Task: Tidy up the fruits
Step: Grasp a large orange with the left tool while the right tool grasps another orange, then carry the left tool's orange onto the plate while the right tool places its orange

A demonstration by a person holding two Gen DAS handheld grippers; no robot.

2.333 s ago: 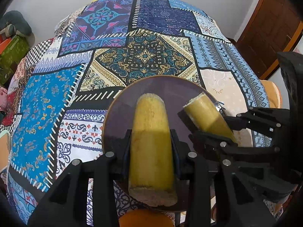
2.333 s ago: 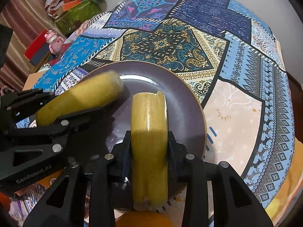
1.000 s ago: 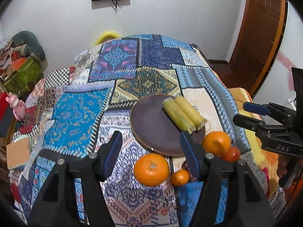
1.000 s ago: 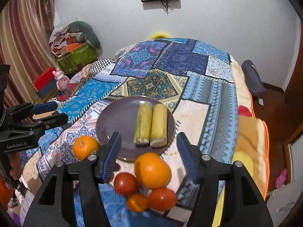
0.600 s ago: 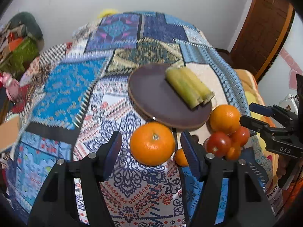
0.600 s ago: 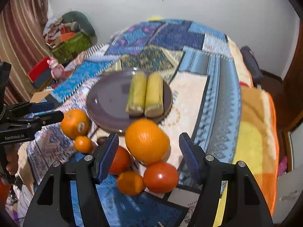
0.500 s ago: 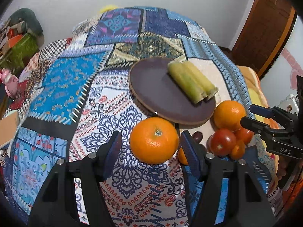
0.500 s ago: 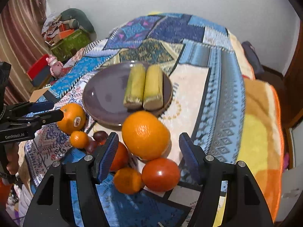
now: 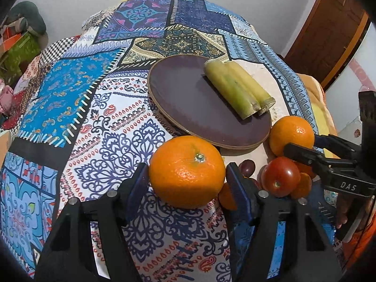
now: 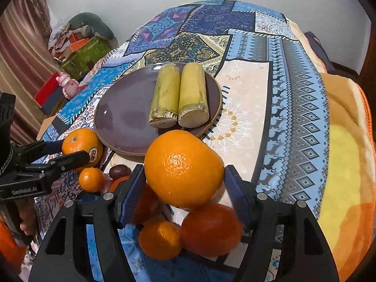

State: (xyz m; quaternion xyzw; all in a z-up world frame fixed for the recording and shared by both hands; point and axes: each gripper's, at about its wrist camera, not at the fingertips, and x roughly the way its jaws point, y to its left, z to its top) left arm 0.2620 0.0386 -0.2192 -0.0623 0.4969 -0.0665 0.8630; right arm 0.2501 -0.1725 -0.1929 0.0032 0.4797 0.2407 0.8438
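Note:
Two large oranges lie on the patchwork cloth in front of a dark brown plate (image 9: 164,112) that carries two yellow-green cut stalks (image 9: 237,91). My left gripper (image 9: 187,166) straddles the left orange (image 9: 186,174); its jaws are opening, the pads close beside the fruit without squeezing it. My right gripper (image 10: 185,168) straddles the right orange (image 10: 183,169) the same way, its jaws opening too. Each gripper shows in the other's view, the right gripper (image 9: 303,143) and the left gripper (image 10: 75,149), around their oranges.
Between the oranges lie a red tomato (image 9: 279,178), small mandarins (image 10: 159,239) and a dark round fruit (image 9: 246,165). An orange-yellow blanket (image 10: 340,164) hangs over the right edge. Boxes and clutter (image 10: 80,47) stand at the far left, a wooden door (image 9: 333,28) at the far right.
Both grippers let go of the stalks, which now lie on the plate. They rose and pulled back, then came down over the two big oranges, which now sit between their jaws.

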